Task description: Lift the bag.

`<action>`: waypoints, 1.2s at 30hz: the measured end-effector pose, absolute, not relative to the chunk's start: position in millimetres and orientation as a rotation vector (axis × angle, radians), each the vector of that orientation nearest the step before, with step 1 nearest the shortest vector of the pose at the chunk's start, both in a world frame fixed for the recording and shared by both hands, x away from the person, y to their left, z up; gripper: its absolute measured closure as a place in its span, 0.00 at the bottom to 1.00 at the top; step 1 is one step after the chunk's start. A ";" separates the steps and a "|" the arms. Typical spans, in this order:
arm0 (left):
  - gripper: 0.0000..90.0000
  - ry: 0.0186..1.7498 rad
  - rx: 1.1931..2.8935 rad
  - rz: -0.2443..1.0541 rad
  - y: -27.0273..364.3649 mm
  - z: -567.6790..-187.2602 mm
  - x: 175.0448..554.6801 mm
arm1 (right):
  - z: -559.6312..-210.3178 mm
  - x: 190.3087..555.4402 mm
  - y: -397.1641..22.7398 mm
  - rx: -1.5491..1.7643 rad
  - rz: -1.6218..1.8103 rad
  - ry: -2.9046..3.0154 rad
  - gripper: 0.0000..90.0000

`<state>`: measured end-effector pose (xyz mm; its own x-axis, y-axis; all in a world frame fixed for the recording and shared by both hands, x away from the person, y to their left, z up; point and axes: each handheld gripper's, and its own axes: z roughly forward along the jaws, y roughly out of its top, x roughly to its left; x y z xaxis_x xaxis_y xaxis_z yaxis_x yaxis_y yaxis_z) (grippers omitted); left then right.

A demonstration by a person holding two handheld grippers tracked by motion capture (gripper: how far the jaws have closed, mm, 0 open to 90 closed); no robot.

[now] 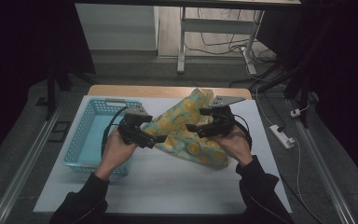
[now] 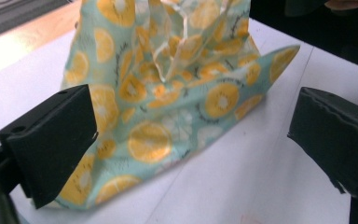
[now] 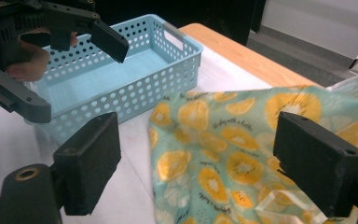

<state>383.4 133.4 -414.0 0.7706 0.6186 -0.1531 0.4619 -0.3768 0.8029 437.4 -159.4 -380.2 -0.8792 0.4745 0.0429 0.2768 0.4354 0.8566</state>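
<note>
Cloth (image 1: 189,130), teal with orange slices, lies crumpled at the middle of the white mat (image 1: 168,182), running from the far edge diagonally toward the right-hand near side. A clear plastic strip shows among its folds.

Blue basket (image 1: 91,135) sits empty at the mat's left edge, just beside the cloth.

Left gripper (image 1: 156,138) is at the cloth's left end, jaws wide apart, grasping nothing. Right gripper (image 3: 193,168) hovers over the cloth's middle, jaws also spread wide, nothing between them; contact with the fabric cannot be told.

Risks (judgement): a shallow pinch may catch one layer only, so the cloth unfolds or slips. The two grippers are close; they may collide.
</note>
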 end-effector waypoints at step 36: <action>0.00 0.895 1.972 0.198 185.0 -455.5 300.3 | -426.4 385.6 -200.1 0.720 1.314 2.465 0.00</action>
<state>300.3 185.0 -455.5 0.7212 0.6602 -0.2096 0.5103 -0.3019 0.8052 385.6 -200.1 -426.4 -0.8447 0.5352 0.0066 0.3038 0.4693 0.8292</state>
